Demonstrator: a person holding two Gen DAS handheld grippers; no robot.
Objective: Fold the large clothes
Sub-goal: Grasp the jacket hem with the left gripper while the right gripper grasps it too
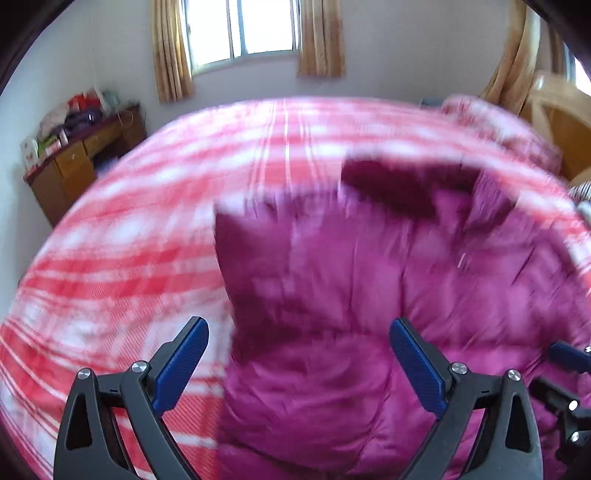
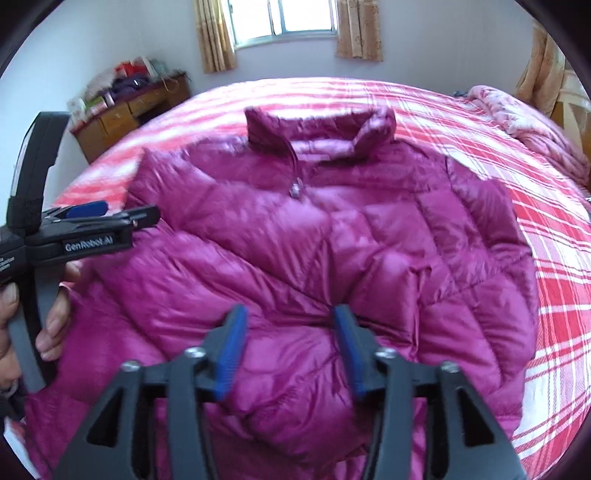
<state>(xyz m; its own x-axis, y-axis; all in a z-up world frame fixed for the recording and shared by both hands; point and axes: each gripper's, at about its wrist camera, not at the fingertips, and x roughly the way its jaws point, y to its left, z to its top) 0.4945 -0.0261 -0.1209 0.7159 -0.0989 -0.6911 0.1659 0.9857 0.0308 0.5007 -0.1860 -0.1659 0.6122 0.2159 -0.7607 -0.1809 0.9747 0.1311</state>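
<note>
A: What's biggest in view?

B: The bed (image 2: 554,295), under a red plaid cover, fills both frames. On it lies the jacket (image 2: 314,258), a magenta puffer, front up, filling the centre of my right view with its collar (image 2: 317,125) toward the top, near the window (image 2: 288,18). It looks spread flat on purpose, I'd say so the sides can be folded inward.

A: And the sleeves?

B: In the blurred left view, a sleeve or side panel (image 1: 255,251) seems to lie over the body at centre; I can't tell which.

A: Your claws?

B: My right gripper (image 2: 288,332) sits low at bottom centre, jaws parted, with puffy fabric bulging between them; whether the pads touch it I can't tell. My left gripper (image 1: 299,354) is spread wide at the bottom of its frame, holding nothing, straddling the jacket's left edge, probably lined up for a grab.
</note>
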